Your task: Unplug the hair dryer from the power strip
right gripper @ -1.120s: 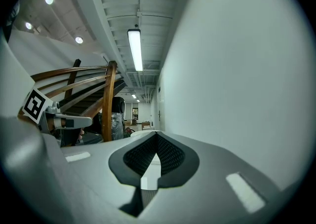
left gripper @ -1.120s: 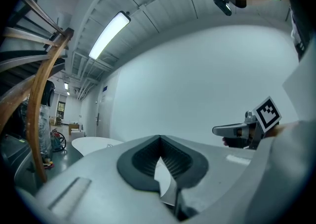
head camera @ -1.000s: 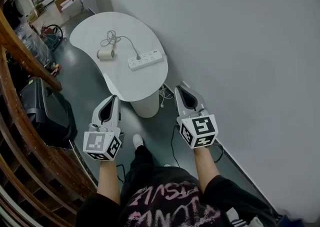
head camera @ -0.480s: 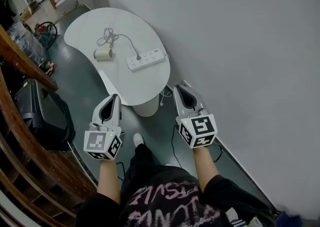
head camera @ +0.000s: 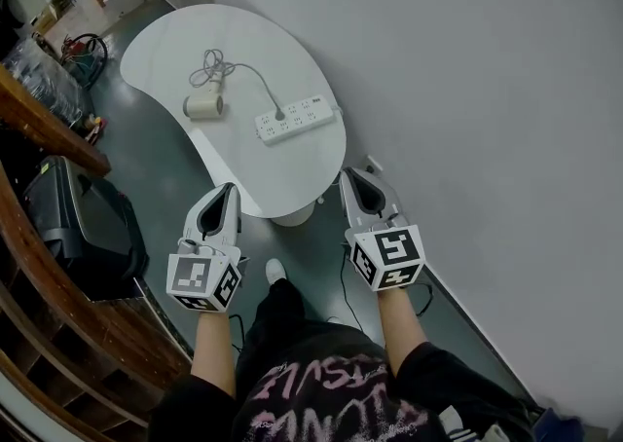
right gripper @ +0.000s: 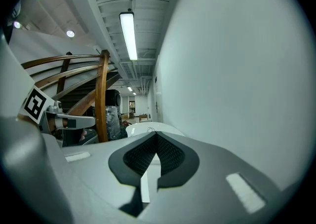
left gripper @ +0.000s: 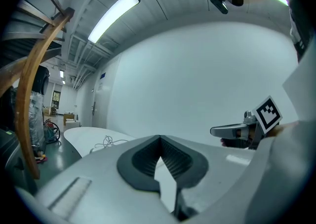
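Grey floor lies under the left tool and the right tool, both clenched on nothing, just short of the white counter. Ahead, about midway between them, the power strip lies crosswise with the plug toward its left end. Farther left, the hair dryer lies on its side, nearer the left tool.

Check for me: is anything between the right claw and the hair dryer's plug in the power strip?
Nothing visible. The right claw hangs short of the table, and only bare tabletop lies between the near edge and the plug in the power strip. The hair dryer lies off to the left, its cord on the far side.
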`<state>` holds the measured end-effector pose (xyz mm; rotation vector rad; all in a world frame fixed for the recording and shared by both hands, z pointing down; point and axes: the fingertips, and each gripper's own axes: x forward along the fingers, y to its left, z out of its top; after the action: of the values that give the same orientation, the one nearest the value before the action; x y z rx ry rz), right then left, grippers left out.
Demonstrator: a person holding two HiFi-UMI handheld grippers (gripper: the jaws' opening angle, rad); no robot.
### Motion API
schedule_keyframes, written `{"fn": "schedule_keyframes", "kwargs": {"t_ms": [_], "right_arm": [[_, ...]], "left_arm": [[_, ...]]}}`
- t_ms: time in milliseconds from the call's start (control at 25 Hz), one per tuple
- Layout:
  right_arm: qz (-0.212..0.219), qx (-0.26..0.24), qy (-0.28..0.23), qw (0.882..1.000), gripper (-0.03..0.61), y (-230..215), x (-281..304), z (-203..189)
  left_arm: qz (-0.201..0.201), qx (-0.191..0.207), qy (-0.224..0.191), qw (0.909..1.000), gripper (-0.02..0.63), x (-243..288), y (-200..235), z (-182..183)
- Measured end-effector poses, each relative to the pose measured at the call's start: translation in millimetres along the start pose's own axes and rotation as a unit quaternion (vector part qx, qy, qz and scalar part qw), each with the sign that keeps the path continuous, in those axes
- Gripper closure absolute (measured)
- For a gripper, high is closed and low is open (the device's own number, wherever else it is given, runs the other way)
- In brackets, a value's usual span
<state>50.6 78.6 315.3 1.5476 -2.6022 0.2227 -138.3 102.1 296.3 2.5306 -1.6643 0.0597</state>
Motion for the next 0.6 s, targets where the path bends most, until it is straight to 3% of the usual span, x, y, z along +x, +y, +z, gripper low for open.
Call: {"fn": "schedule_keyframes", "kwargs": {"t_ms": [600], "right_arm": [[-0.032, -0.01, 0.015, 0.999, 0.566, 8, 90, 25]], "left_arm": [[-0.045, -0.021, 0.005, 0.9988, 0.612, 67, 74, 13]]}}
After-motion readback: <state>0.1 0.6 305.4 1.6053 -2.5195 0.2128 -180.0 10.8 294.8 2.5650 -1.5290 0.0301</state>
